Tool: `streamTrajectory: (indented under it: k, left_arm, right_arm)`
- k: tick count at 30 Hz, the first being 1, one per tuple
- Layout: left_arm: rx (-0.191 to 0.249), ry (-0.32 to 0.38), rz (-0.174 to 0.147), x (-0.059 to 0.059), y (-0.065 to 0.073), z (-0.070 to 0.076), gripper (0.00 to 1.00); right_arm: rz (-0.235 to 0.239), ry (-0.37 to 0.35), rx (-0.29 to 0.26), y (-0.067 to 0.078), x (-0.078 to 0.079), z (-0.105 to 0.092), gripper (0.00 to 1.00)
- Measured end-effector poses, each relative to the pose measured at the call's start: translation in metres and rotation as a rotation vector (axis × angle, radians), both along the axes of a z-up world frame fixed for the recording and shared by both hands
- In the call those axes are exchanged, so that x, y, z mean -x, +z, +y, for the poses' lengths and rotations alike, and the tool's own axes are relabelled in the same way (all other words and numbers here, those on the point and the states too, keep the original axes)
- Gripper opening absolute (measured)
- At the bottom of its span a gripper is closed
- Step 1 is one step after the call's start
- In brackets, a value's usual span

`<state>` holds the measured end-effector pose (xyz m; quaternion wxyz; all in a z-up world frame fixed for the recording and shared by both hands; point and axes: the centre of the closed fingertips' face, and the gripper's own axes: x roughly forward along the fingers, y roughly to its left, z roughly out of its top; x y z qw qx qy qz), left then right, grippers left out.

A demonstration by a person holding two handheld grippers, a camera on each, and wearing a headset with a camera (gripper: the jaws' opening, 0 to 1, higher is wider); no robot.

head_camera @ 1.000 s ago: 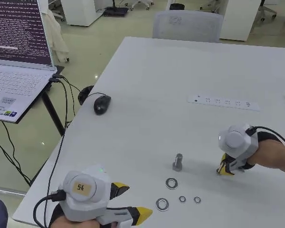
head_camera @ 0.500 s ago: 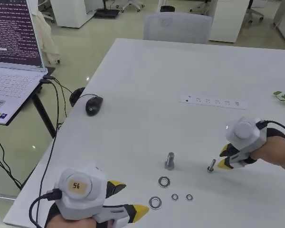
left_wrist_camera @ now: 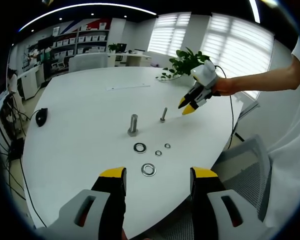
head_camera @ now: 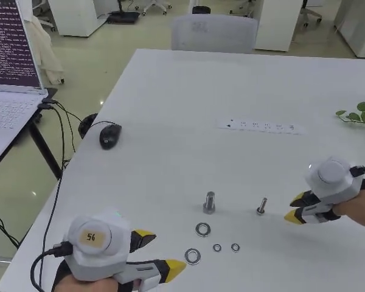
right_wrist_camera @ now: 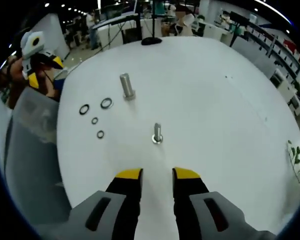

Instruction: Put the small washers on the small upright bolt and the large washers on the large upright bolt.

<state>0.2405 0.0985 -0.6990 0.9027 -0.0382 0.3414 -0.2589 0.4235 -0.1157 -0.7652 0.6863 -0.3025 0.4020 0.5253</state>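
Head view | right gripper (head_camera: 294,208) withdrawn from small bolt (head_camera: 262,206) | jaws open

Clearances about the two grippers. Just ahead of the left gripper (head_camera: 163,250), the large washers (head_camera: 202,229) lay flat on the table (head_camera: 170,109). The small washers (head_camera: 217,247) lay beside them, on the side toward the right gripper (head_camera: 294,208); all four sat low and thin. Beyond the washers the large bolt (head_camera: 209,202) stood upright, the taller obstacle. The small bolt (head_camera: 262,206) stood upright just in front of the right gripper's tips, not touching them (a slimmer, shorter post). Bare tabletop lay open between the two bolts and around the right gripper. A power strip (head_camera: 260,126) and a mouse (head_camera: 109,135) lay well beyond both grippers.
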Motion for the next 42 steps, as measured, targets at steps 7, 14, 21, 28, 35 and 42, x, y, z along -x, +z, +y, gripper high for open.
streamTrajectory:
  k: [7,14,21,28,35,42]
  left_arm:
    - [0.000,-0.015,0.002,0.000,0.000,-0.005,0.50]
    - [-0.002,-0.015,0.001,0.000,0.001,-0.005,0.50]
    - [-0.004,-0.012,0.001,0.001,0.001,-0.004,0.50]
    - [-0.001,-0.016,-0.003,0.000,0.003,-0.006,0.50]
    - [0.008,-0.013,-0.006,-0.001,0.004,-0.008,0.50]
    - [0.005,-0.010,-0.003,0.002,0.003,-0.006,0.51]
  right_arm:
    - [0.040,0.019,0.004,-0.027,0.023,0.003,0.24]
    - [0.061,0.128,0.020,-0.043,0.056,0.025,0.24]
    - [0.049,0.201,0.017,-0.046,0.073,0.051,0.23]
    - [0.049,0.251,0.009,-0.048,0.081,0.076,0.23]
    - [0.047,0.285,0.006,-0.050,0.086,0.095,0.23]
    - [0.020,0.337,0.049,-0.059,0.088,0.097,0.23]
